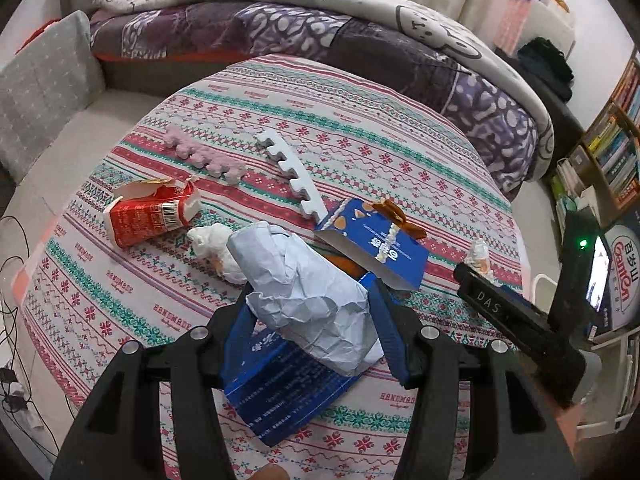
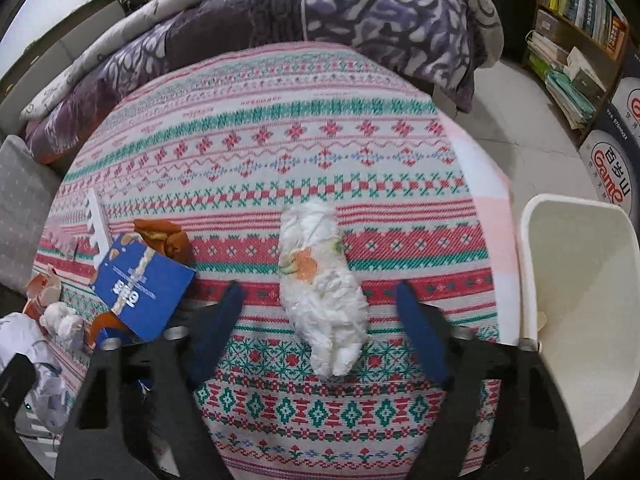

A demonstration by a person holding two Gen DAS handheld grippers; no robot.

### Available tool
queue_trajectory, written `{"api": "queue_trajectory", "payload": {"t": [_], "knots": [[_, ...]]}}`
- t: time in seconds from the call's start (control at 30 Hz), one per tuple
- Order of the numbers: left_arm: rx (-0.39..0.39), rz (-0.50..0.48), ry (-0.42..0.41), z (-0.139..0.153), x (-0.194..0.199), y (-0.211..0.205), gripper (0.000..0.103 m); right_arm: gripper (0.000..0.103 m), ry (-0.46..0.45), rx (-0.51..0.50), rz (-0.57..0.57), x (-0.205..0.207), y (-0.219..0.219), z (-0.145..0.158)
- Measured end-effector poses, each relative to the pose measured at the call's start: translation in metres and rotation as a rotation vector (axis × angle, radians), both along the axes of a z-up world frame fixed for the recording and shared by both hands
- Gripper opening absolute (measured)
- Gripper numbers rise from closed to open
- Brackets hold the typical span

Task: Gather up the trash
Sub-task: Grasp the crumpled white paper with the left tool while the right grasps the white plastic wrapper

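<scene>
A: Starting left of the blue box [image 1: 374,248], what's on the patterned cloth [image 1: 360,152]?

B: A torn red carton [image 1: 154,214] lies farthest left of it, on its side. Nearer the box sits a small white wad of tissue [image 1: 210,246], and behind that a pink foam strip [image 1: 204,156] and a white foam strip [image 1: 286,170].

A: And the left gripper [image 1: 312,308]?

B: It's clenched on a crumpled ball of pale paper [image 1: 316,304], held just in front of the box.

A: Right of the box?

B: A twisted white tissue with an orange print [image 2: 322,284] lies flat on the cloth, well right of the box. The right gripper [image 2: 320,320] straddles it, fingers apart on either side, not touching. The white bin [image 2: 580,280] stands further right, off the cloth's edge.

A: How will that tissue handle?

B: Light, soft and squashy, I'd guess; nothing fragile. Pinching across its thick middle looks safest, since the thin tail could slip out.
</scene>
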State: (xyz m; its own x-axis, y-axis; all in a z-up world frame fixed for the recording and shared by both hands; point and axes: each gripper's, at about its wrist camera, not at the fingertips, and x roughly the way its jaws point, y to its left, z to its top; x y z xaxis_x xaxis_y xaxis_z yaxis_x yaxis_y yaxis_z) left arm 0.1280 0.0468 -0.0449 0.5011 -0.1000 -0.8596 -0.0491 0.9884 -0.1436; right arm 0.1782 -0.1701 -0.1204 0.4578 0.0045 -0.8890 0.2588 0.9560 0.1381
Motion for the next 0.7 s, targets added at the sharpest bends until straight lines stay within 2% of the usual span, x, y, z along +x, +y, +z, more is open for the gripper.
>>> {"api": "queue_trajectory", "payload": {"t": [0.03, 0.07, 0.13, 0.23, 0.33, 0.57, 0.7], "knots": [[-0.001, 0.004, -0.001, 0.0, 0.0, 0.001, 0.055, 0.045, 0.007, 0.003, -0.004, 0.0, 0.0, -0.002], [-0.001, 0.008, -0.003, 0.0, 0.0, 0.003, 0.055, 0.04, 0.002, -0.006, -0.018, -0.002, -0.002, -0.001], [-0.002, 0.014, -0.009, 0.001, 0.001, 0.005, 0.055, 0.038, -0.012, 0.009, -0.024, -0.004, -0.003, 0.002], [-0.001, 0.024, -0.032, 0.004, 0.0, 0.006, 0.055, 0.038, -0.062, 0.022, -0.027, -0.01, -0.001, 0.015], [0.023, 0.029, -0.085, 0.013, -0.003, 0.003, 0.055, 0.038, -0.166, -0.03, 0.01, -0.022, 0.013, 0.044], [0.097, 0.043, -0.289, 0.047, -0.02, -0.012, 0.056, 0.038, -0.383, -0.142, 0.041, -0.059, 0.032, 0.099], [0.149, 0.064, -0.404, 0.064, -0.031, -0.02, 0.056, 0.038, -0.457, -0.189, 0.031, -0.076, 0.029, 0.116]]}}
